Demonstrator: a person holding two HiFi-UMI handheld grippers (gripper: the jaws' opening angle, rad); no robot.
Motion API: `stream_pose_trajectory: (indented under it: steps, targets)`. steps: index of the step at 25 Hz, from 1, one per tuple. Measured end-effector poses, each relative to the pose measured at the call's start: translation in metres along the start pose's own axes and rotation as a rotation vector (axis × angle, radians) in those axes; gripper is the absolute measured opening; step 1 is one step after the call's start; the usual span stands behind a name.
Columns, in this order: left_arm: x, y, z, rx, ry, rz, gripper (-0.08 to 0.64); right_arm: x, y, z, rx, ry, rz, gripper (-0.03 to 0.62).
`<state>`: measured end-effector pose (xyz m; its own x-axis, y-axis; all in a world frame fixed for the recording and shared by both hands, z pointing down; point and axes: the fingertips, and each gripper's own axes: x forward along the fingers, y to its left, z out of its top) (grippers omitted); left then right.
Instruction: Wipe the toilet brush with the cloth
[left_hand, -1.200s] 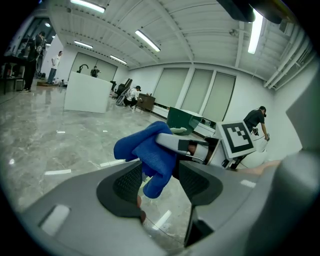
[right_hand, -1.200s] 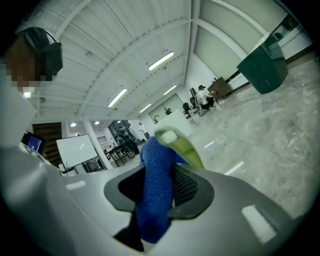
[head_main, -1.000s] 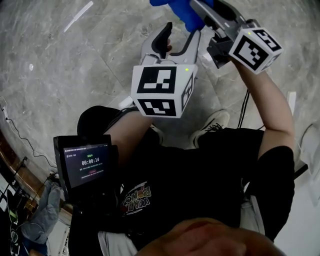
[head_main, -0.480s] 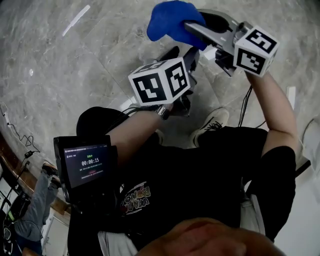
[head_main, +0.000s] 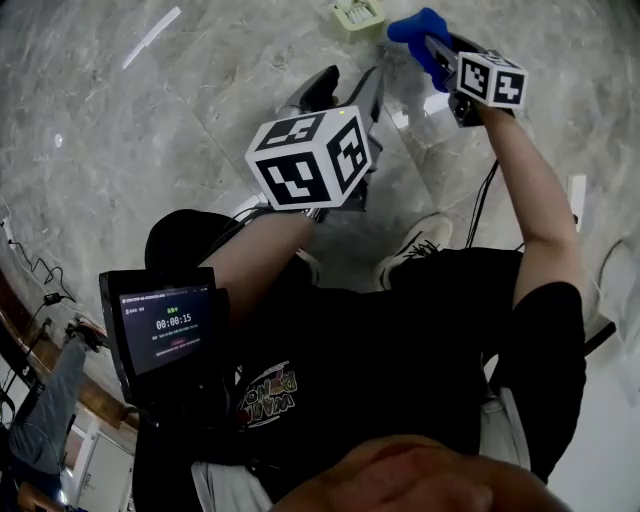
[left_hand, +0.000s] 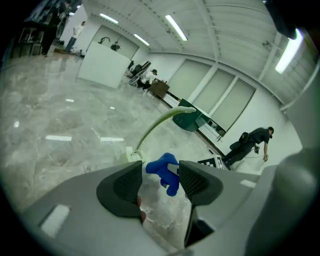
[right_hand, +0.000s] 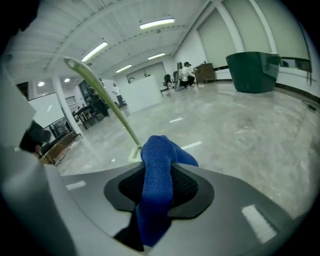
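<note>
Two grippers tilted down, right gripper (head_main: 437, 52) pinching cloth (head_main: 412, 27), left gripper (left_hand: 160, 182) jaws apart

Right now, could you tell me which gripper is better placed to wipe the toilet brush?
Right. The right gripper is shut on the blue cloth close to the toilet brush; the left gripper is open, empty and farther from it.
</note>
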<state>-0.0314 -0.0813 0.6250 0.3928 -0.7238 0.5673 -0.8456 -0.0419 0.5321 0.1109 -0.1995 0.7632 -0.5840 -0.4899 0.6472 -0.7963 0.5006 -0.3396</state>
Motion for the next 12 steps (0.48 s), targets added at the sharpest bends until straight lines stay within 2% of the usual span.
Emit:
stream_pose_trajectory:
  steps: [3,6,12]
  targets:
    - [-0.001,-0.005,0.007,0.146,-0.03,-0.003,0.235,0.026,-0.017,-0.022,0.068,0.068,-0.084,0.123]
    - [-0.004,-0.019,0.009,0.246,-0.051,-0.027,0.239,0.053,-0.008,-0.034,0.079,0.118,-0.1,0.123]
    - [-0.012,-0.043,0.004,0.314,-0.046,-0.089,0.241,0.086,0.065,-0.062,-0.036,0.206,0.06,0.123]
